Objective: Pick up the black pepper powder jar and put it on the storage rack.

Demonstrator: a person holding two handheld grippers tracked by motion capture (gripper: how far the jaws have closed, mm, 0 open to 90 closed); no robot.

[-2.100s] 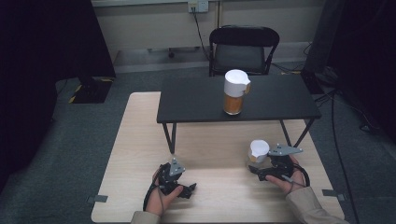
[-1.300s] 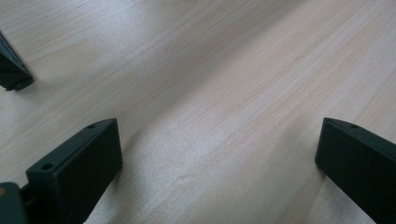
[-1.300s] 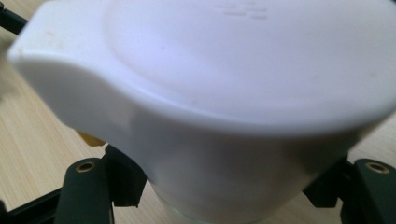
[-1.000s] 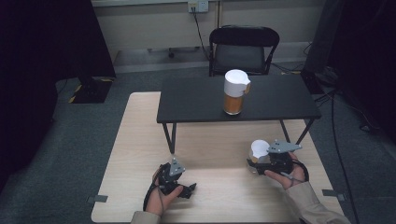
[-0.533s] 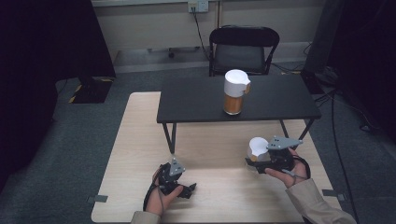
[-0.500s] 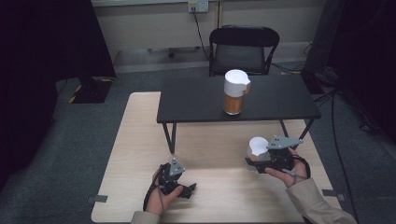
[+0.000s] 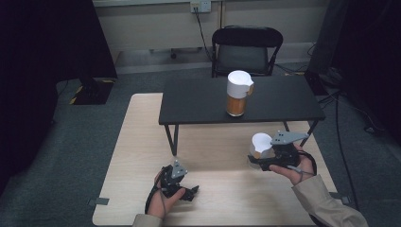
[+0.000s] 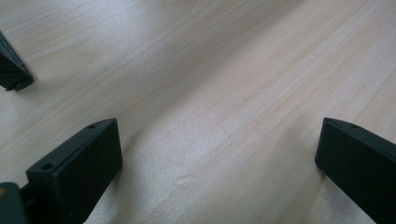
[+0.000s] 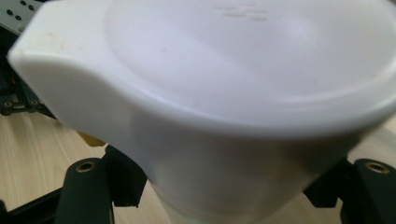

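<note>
A white-lidded jug [image 7: 260,147] is pinched in the right tongs [image 7: 257,158] above the bench [image 7: 227,189]; the left tongs [image 8: 215,163] are spread.

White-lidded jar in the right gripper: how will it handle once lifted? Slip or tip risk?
The jar looks like smooth plastic, so probably rigid but somewhat slippery. The right gripper clamps it low, under the broad white lid, so it may be top-heavy and prone to tilt. Its contents aren't clear, so weight is hard to judge.

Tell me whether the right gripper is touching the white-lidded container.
Touching. In the right gripper view, the right gripper has both black jaws pressed against the sides of the white-lidded container, clamping it.
</note>
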